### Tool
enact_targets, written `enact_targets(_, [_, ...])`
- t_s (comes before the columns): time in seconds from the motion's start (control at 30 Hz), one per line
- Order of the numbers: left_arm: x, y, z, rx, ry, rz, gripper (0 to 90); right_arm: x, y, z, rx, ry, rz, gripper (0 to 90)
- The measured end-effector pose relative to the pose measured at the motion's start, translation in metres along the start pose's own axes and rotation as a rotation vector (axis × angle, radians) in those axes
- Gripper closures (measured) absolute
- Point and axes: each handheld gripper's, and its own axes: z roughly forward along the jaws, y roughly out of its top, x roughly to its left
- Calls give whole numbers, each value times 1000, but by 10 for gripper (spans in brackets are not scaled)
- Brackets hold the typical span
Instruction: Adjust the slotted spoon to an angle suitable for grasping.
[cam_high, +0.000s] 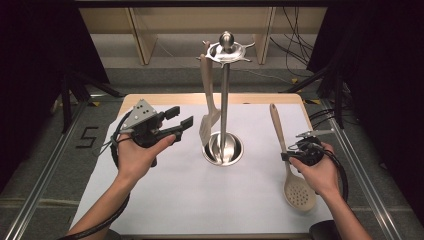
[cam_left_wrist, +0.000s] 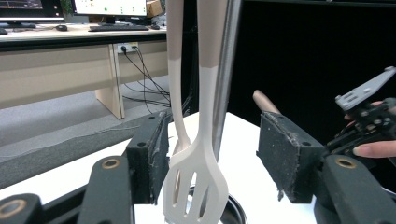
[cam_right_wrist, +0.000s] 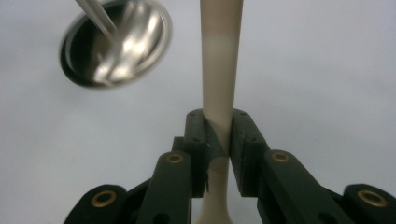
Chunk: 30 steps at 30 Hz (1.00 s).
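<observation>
A slotted spatula (cam_high: 208, 119) already hangs on the metal rack (cam_high: 224, 95) at frame centre. At lower right, the right gripper (cam_high: 289, 156) is clenched on the skimmer spoon (cam_high: 291, 165), probably yet to be hung. The left gripper (cam_high: 179, 119), centre left, is spread and empty.

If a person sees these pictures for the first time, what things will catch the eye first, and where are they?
The tall steel utensil stand rises from the middle of the white table, with a slotted spatula hanging from its top. On the right, the right gripper is shut on the handle of a perforated spoon. On the left, the left gripper is held open, pointing toward the stand.
</observation>
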Motion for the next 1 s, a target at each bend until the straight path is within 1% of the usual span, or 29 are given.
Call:
enact_targets(0.03, [-1,0,0,1,-4,3,427,2,-1,-1,-83,-3,-57,790])
enact_targets(0.07, [-2,0,0,0,-6,1,428,8,-3,-5,-118,8,-53,790])
enact_targets(0.1, [-4,0,0,-1,-10,2,429,10,-3,-7,-163,0,-92,790])
enact_targets(0.13, [-5,0,1,-3,-14,7,430,16,-4,-11,-191,5,-78,790])
enact_targets(0.17, [-7,0,1,-2,-17,5,432,19,-5,-14,-228,1,-97,790])
enact_targets(0.2, [-9,1,1,-6,-22,7,434,23,-5,-17,-243,13,-98,790])
enact_targets(0.23, [-10,1,1,-9,-26,10,436,26,-5,-19,-274,15,-106,790])
enact_targets(0.27, [-13,1,1,-13,-31,8,438,30,-5,-22,-295,31,-99,790])
enact_targets(0.3, [-14,2,2,-13,-36,15,440,32,-5,-22,-331,34,-122,790])
enact_targets(0.33, [-16,2,2,-13,-40,14,442,36,-5,-25,-334,34,-125,790])
enact_targets(0.37, [-19,3,3,-17,-49,17,444,38,-5,-26,-350,30,-155,790])
enact_targets(0.43, [-24,3,6,-21,-66,17,447,50,-5,-28,-377,52,-154,790])
enact_targets(0.47, [-27,4,7,-14,-74,24,448,54,-4,-31,-371,56,-155,790])
enact_targets(0.5, [-30,4,8,-12,-83,22,448,59,-4,-31,-382,66,-163,790])
enact_targets(0.53, [-32,3,10,-10,-92,21,448,61,-3,-32,-392,63,-195,790])
enact_targets(0.57, [-34,3,12,-7,-99,21,448,67,-4,-32,-389,70,-177,790])
enact_targets(0.6, [-37,3,13,-3,-105,19,448,71,-3,-33,-387,83,-175,790])
enact_targets(0.63, [-38,2,15,1,-112,21,448,72,-2,-31,-418,95,-216,790])
enact_targets(0.67, [-41,2,16,5,-119,19,448,76,-1,-30,-437,92,-228,790])
enact_targets(0.7, [-42,3,18,8,-126,22,448,77,0,-31,-432,91,-254,790])
enact_targets(0.73, [-45,4,19,8,-132,20,448,82,-1,-31,-434,90,-215,790])
enact_targets(0.77, [-46,5,21,9,-137,25,447,84,0,-32,-426,93,-232,790])
enact_targets(0.8, [-48,6,22,10,-138,23,448,88,1,-31,-446,105,-231,790])
enact_targets(0.83, [-50,7,24,12,-143,29,448,91,1,-32,-437,109,-232,790])
enact_targets(0.87, [-52,8,26,12,-149,26,448,92,2,-32,-441,115,-249,790])
enact_targets(0.9, [-54,9,28,12,-157,27,448,96,2,-32,-447,112,-244,790])
enact_targets(0.93, [-55,10,32,7,-168,35,448,98,3,-32,-453,116,-259,790])
enact_targets(0.97, [-58,10,34,21,-176,15,448,101,3,-33,-448,119,-259,790])
enact_targets(1.0, [-60,9,37,22,-187,2,449,103,5,-33,-455,122,-286,790])
